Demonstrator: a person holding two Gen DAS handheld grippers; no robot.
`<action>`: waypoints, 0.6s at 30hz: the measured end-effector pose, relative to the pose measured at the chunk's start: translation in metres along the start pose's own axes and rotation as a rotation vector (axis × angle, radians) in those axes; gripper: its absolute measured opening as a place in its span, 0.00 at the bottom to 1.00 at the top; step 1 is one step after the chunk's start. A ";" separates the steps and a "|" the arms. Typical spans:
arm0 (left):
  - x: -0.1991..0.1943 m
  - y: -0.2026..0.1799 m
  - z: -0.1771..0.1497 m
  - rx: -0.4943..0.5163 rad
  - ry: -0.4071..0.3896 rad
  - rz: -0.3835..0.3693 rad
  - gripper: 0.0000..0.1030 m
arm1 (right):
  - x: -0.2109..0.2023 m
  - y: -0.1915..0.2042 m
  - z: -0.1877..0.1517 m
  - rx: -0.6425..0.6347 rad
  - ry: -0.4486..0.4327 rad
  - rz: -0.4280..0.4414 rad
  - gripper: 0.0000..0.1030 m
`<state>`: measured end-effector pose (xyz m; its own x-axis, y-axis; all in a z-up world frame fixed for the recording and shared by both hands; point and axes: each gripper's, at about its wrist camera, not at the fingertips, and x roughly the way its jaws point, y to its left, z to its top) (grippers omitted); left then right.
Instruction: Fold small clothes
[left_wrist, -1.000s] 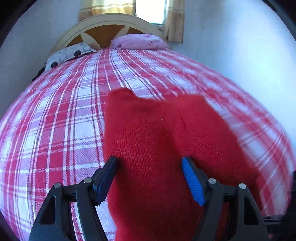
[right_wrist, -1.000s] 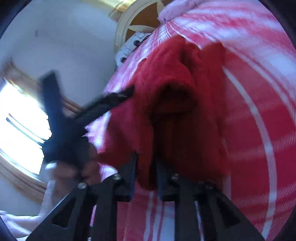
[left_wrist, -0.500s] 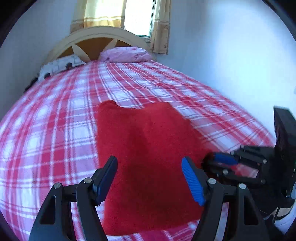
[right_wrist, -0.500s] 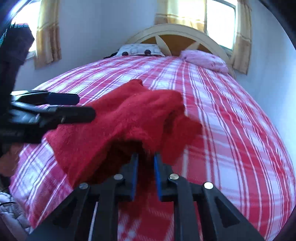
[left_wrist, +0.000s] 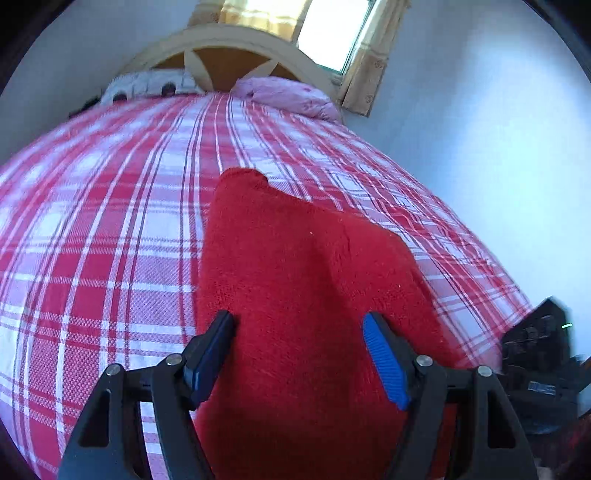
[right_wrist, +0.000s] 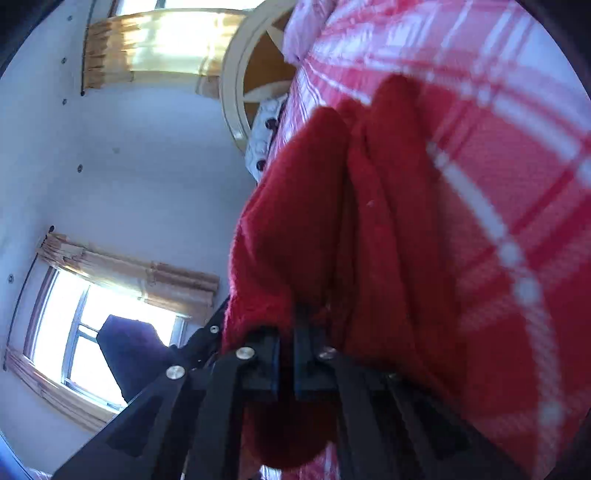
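Note:
A red knitted garment (left_wrist: 303, 280) lies on the red and white plaid bed (left_wrist: 110, 240). My left gripper (left_wrist: 297, 350) is open, its jaws spread wide just above the garment's near part, holding nothing. My right gripper (right_wrist: 286, 350) is shut on an edge of the same red garment (right_wrist: 295, 229), which hangs bunched in folds over the fingers. The right gripper's body shows at the right edge of the left wrist view (left_wrist: 535, 354).
A wooden arched headboard (left_wrist: 236, 48) with a pink pillow (left_wrist: 288, 98) and a patterned white pillow (left_wrist: 147, 83) stands at the bed's far end. A white wall (left_wrist: 480, 147) runs along the bed's right side. Curtained windows (right_wrist: 92, 332) sit in the walls.
My right gripper has rolled sideways with the garment's edge still clamped. The left gripper has dropped closer over the garment, still open.

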<state>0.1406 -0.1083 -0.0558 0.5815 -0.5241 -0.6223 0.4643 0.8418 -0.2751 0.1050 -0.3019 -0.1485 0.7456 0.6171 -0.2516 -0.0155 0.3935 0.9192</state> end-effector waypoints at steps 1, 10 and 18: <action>0.002 -0.007 -0.004 0.011 -0.009 0.023 0.74 | -0.005 0.004 -0.002 -0.018 -0.005 -0.018 0.05; -0.004 -0.018 -0.014 0.058 -0.041 0.089 0.75 | -0.069 0.041 0.013 -0.188 -0.024 -0.138 0.91; -0.001 -0.021 -0.010 0.062 -0.032 0.114 0.75 | 0.038 0.055 0.089 -0.362 0.145 -0.343 0.48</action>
<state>0.1234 -0.1239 -0.0566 0.6535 -0.4299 -0.6230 0.4339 0.8872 -0.1570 0.1912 -0.3176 -0.0808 0.6486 0.4893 -0.5830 -0.0347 0.7842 0.6195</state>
